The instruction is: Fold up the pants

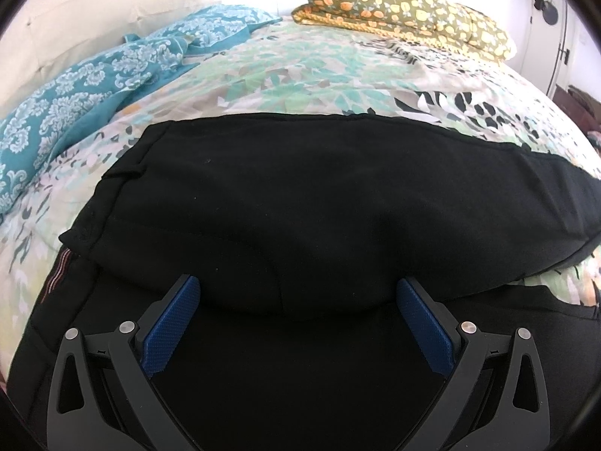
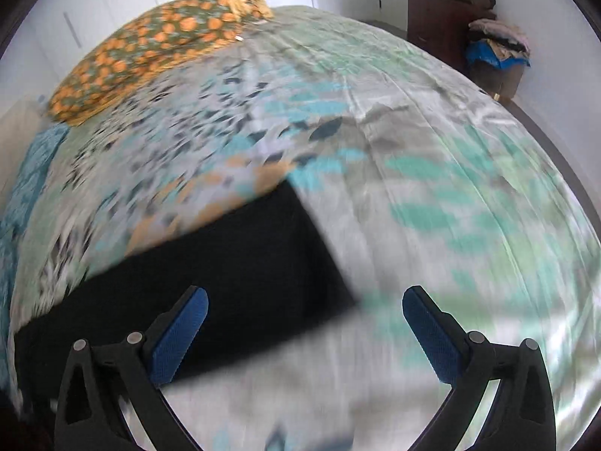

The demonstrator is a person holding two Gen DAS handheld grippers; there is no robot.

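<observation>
Black pants (image 1: 300, 203) lie on a floral bedspread (image 1: 300, 75), one leg folded over the other. The waistband edge with a striped inner lining (image 1: 56, 270) shows at the lower left. My left gripper (image 1: 298, 293) is open and empty, its blue pads (image 1: 172, 323) low over the near fold of the pants. In the blurred right wrist view, the leg end of the pants (image 2: 244, 263) lies flat on the bedspread (image 2: 432, 188). My right gripper (image 2: 304, 304) is open and empty, above the hem corner, left finger over black cloth.
A teal patterned cloth (image 1: 94, 86) lies at the left by a cream headboard (image 1: 75, 18). A folded orange-flower blanket (image 1: 405, 11) sits at the far side; it also shows in the right wrist view (image 2: 150, 49). A dark dresser (image 2: 439, 26) and piled clothes (image 2: 499, 45) stand beyond the bed.
</observation>
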